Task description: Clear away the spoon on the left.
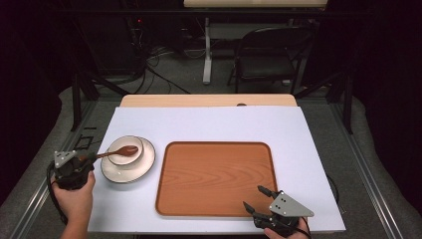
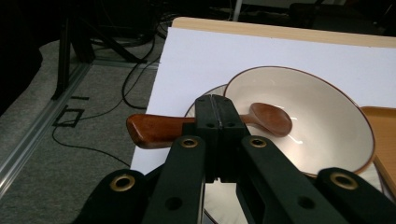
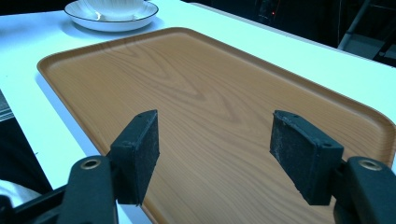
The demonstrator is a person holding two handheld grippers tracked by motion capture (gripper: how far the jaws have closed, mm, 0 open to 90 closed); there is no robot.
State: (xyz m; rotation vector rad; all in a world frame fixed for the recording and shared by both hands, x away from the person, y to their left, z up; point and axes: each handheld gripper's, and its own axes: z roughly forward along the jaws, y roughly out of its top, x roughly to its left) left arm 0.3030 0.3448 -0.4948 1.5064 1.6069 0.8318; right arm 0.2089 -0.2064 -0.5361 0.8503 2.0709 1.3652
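Left tool (image 2: 215, 122) pressed together on the handle of a brown wooden spoon (image 2: 205, 125), seen close in the left gripper view: jaws meeting with no gap, handle end jutting out past them over the worktop's edge, spoon head resting inside a cream bowl (image 2: 322, 116) with a dark rim. Same grip smaller in the high view, left tool (image 1: 85, 160) at the worktop's left edge, held by a hand (image 1: 74, 191), spoon (image 1: 119, 151) reaching right into the bowl (image 1: 125, 150). Bowl seated on a white plate (image 1: 143, 164), plainer from above than in the left gripper view, where just a sliver of plate (image 2: 205, 100) peeks out behind the jaws.

Right tool (image 3: 215, 154) spread wide, nothing between its pads, hovering over the near edge of a wooden tray (image 3: 210, 84) whose grain shows clearly in the right gripper view; plate and bowl (image 3: 112, 9) far off at the top left there. In the high view, right tool (image 1: 260, 197) at the tray's (image 1: 214, 179) near right corner, tray bare and lying just beside the plate.

White sheet (image 1: 209, 124) covering the worktop, pale wood strip (image 1: 209, 100) along its far edge. Beyond, a dark room: grey floor with loose cables (image 1: 149, 59), a folding chair (image 1: 266, 55), a white table leg (image 1: 206, 50).
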